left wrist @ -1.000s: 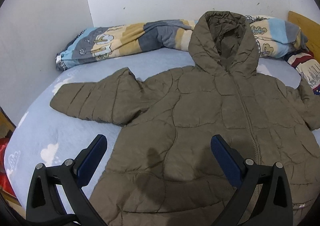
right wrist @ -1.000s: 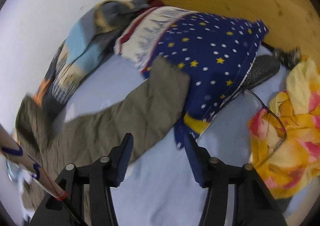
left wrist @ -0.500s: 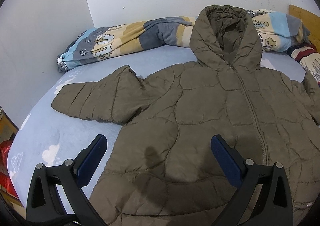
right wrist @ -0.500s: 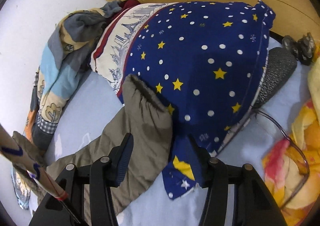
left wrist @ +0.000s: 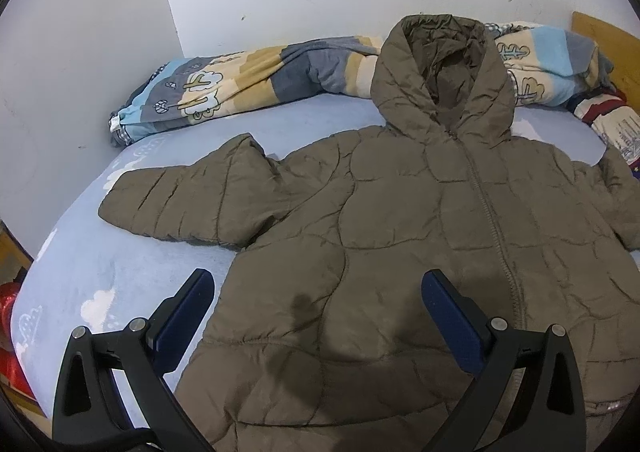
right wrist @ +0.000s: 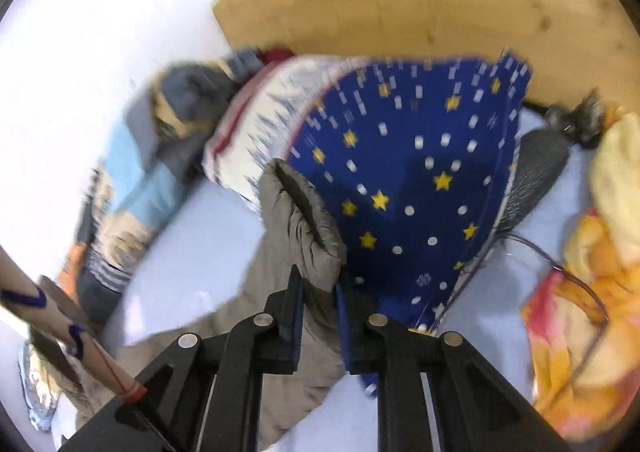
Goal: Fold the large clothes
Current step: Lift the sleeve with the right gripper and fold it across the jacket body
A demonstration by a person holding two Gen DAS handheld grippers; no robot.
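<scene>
Jacket (left wrist: 400, 236) sleeve (right wrist: 304, 236) sits pinched as the right tool (right wrist: 318, 316) closes.

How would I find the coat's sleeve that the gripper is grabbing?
Look at the blue star pillow by the wooden headboard. Against its left edge lies a puffy olive-brown sleeve with a dark open cuff, the right gripper closing on it.

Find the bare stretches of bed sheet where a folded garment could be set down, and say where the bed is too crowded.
Free: the light blue sheet beside the olive quilted hooded jacket, below its spread sleeve, and the strip between that sleeve and the striped cartoon blanket. Crowded: around the right gripper, closing on the cuff, pressed by the star-patterned navy pillow and yellow floral cloth.
</scene>
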